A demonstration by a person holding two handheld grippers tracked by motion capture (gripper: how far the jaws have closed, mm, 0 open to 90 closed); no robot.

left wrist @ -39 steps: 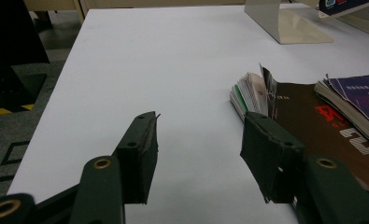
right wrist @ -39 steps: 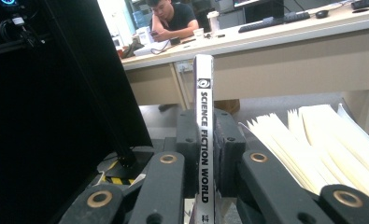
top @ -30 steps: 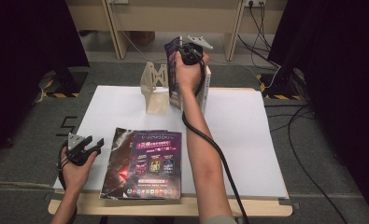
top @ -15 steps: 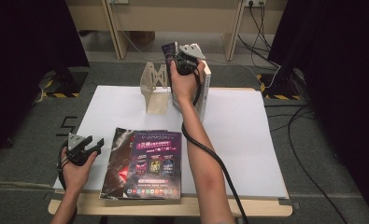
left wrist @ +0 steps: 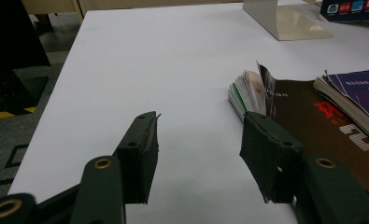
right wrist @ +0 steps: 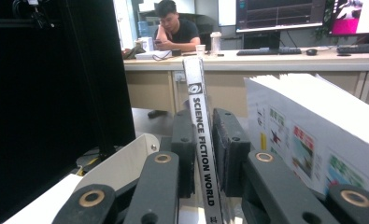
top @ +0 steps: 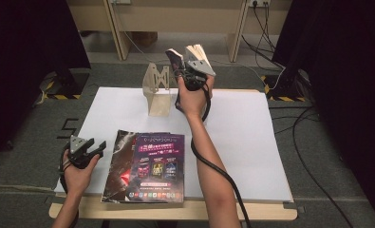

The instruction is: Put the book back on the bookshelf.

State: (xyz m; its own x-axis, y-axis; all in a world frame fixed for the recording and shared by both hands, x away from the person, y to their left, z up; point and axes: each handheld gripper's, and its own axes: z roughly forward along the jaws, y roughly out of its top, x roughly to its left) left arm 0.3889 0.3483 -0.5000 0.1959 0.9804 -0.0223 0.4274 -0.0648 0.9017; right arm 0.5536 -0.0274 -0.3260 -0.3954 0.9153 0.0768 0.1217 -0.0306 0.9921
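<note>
right tool [right wrist: 203, 154] sets magazine [right wrist: 200, 140] upright beside bookend [top: 157, 92].

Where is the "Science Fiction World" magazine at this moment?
In the right gripper view, the magazine stands upright, spine between the right hand-held gripper. In the high view it is at the table's far edge, right of the beige bookend.

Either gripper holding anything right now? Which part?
The right gripper clamps a thin upright magazine by its white spine lettered SCIENCE FICTION WORLD, beside the beige metal bookend. The left gripper is open on nothing.
</note>
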